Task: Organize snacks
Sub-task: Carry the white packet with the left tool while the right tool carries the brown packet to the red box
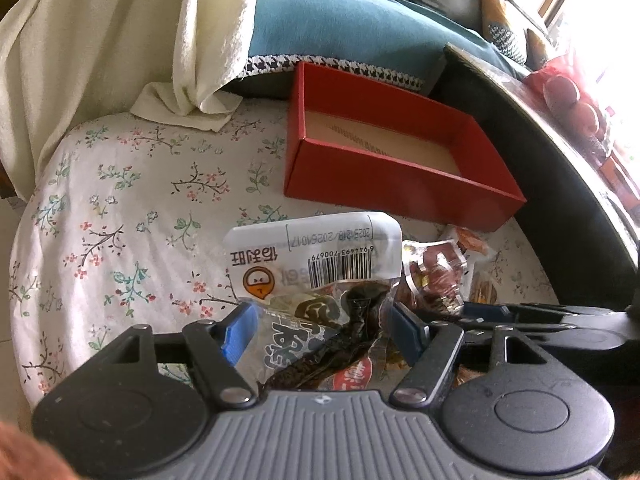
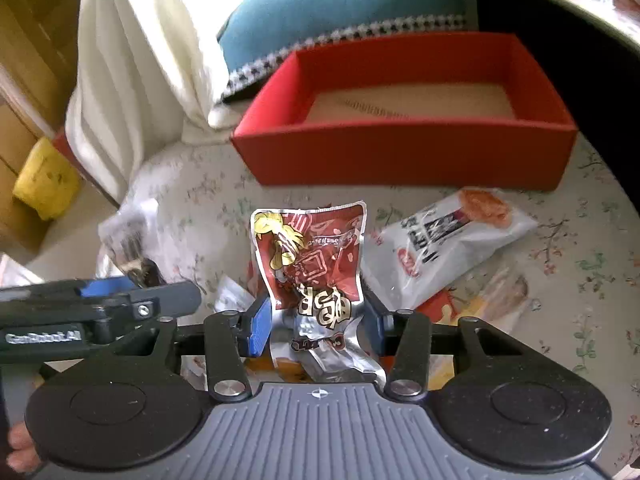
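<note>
Left gripper (image 1: 320, 330) gripping a white-topped snack packet (image 1: 316, 264) in front of the red box (image 1: 400, 188), right gripper (image 2: 316, 322) squeezing a red foil snack pouch (image 2: 312, 260) before it, white snack bag (image 2: 452, 248) lying beside.

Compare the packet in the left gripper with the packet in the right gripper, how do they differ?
The left packet is clear plastic with a white top, a barcode and dark food showing through; the right packet is red and silver foil with a yellow cartoon figure. The left packet is wider and its top leans away toward the box; the right packet stands upright and is crumpled at the base. Both sit between blue gripper pads above the floral cloth.
</note>
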The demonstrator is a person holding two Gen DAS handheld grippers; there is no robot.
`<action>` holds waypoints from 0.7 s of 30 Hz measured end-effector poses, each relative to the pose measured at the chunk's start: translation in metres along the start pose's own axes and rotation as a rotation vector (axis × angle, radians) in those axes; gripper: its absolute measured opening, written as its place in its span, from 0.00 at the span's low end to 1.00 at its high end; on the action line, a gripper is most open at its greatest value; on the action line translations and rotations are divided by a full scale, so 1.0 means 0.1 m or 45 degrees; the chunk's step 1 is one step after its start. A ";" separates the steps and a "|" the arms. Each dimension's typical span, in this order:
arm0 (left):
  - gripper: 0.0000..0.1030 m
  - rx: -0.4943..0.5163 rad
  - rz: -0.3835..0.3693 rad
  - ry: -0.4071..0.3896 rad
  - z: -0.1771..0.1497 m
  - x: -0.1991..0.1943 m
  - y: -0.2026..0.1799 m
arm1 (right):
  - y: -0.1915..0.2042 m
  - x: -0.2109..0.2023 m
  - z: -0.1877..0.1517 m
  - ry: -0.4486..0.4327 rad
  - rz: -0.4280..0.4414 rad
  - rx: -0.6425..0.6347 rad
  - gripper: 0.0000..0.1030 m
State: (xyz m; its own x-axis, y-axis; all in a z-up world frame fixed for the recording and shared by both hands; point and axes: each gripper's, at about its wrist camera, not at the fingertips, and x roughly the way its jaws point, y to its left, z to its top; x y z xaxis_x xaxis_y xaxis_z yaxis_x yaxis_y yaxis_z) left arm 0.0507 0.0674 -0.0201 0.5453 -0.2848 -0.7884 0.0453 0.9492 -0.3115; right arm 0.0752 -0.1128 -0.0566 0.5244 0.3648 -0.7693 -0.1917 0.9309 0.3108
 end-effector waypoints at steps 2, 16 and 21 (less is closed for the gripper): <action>0.62 -0.002 -0.007 -0.007 0.01 -0.01 -0.01 | -0.03 -0.07 0.02 -0.030 0.006 0.010 0.54; 0.62 0.007 -0.090 -0.133 0.24 -0.10 -0.26 | -0.21 -0.36 0.33 -0.191 0.049 0.067 0.54; 0.62 -0.012 -0.101 -0.190 0.40 -0.13 -0.29 | -0.28 -0.39 0.53 -0.235 0.045 0.072 0.54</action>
State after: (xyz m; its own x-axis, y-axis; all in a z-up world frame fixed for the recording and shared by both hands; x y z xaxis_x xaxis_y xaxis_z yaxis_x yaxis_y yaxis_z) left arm 0.0754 0.0485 0.0205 0.6589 -0.3347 -0.6737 0.0854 0.9231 -0.3751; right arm 0.1037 -0.1542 -0.0061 0.6625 0.3835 -0.6434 -0.1685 0.9133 0.3709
